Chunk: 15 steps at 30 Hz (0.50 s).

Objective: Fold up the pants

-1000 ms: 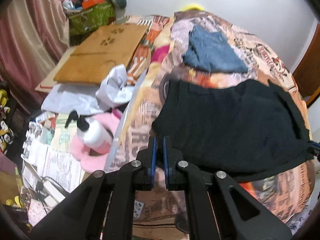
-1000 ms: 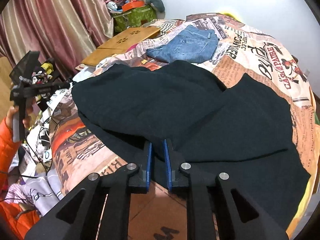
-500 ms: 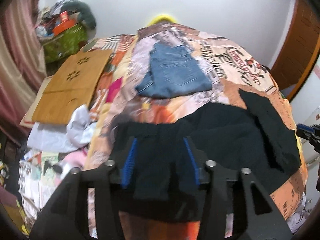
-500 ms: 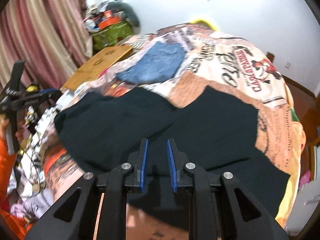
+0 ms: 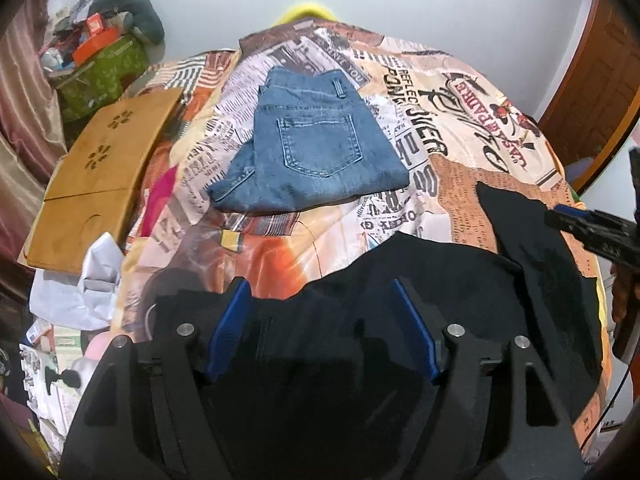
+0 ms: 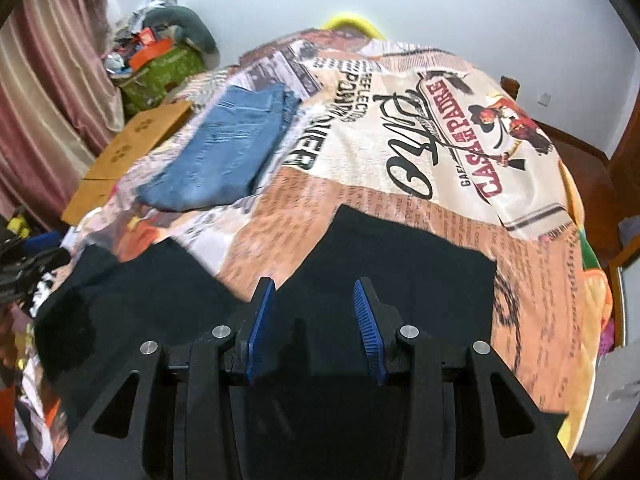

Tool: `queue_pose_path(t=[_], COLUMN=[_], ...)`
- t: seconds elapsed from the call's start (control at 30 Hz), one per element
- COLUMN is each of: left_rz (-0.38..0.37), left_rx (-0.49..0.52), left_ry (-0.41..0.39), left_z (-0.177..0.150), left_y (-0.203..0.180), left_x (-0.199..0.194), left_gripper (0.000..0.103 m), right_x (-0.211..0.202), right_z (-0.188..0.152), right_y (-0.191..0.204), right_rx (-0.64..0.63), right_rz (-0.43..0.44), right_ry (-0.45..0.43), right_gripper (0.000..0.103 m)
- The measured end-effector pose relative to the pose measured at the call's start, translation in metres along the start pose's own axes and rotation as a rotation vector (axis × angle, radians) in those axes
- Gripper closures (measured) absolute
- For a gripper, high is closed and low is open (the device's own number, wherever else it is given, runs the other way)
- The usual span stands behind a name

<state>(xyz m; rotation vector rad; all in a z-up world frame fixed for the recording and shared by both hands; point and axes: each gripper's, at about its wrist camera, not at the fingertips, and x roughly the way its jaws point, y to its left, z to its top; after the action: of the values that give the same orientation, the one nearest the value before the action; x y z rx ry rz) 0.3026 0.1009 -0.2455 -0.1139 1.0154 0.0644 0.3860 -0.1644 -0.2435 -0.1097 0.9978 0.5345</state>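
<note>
Black pants [image 5: 460,280] lie spread across the near end of the printed bedspread [image 5: 460,128], legs pointing away. They also show in the right wrist view [image 6: 400,264]. My left gripper [image 5: 322,328] is open and empty, its blue pads low over the left part of the black cloth. My right gripper [image 6: 316,320] is open and empty over the right leg; it also shows at the right edge of the left wrist view [image 5: 592,232].
Folded blue jeans [image 5: 312,152] lie farther up the bed, also in the right wrist view [image 6: 224,152]. A wooden lap table [image 5: 96,176] and clutter sit on the left side. A curtain [image 6: 44,92] hangs at left. A green box [image 5: 100,76] stands by the far wall.
Both grippers have opened from shut and let go of the black pants. Both have moved in over the cloth, and the views now point up the bed.
</note>
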Motion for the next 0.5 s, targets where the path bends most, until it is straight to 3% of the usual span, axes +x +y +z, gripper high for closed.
queue_pose_path(t=[0.4,0.5], left_rz=[0.034,0.031], left_rx=[0.010,0.016], left_ry=[0.072,0.086], left_z=[0.008,0.006], left_y=[0.004,0.002], left_x=[0.053,0.060], left_gripper=[0.030,0.031], right_x=[0.092,0.101], right_z=[0.032,0.032], right_y=[-0.018,-0.019], right_rx=[0.024,0.030], right_rz=[-0.020,-0.027], right_ry=[0.149,0.146], right_gripper=[0.066,0.066])
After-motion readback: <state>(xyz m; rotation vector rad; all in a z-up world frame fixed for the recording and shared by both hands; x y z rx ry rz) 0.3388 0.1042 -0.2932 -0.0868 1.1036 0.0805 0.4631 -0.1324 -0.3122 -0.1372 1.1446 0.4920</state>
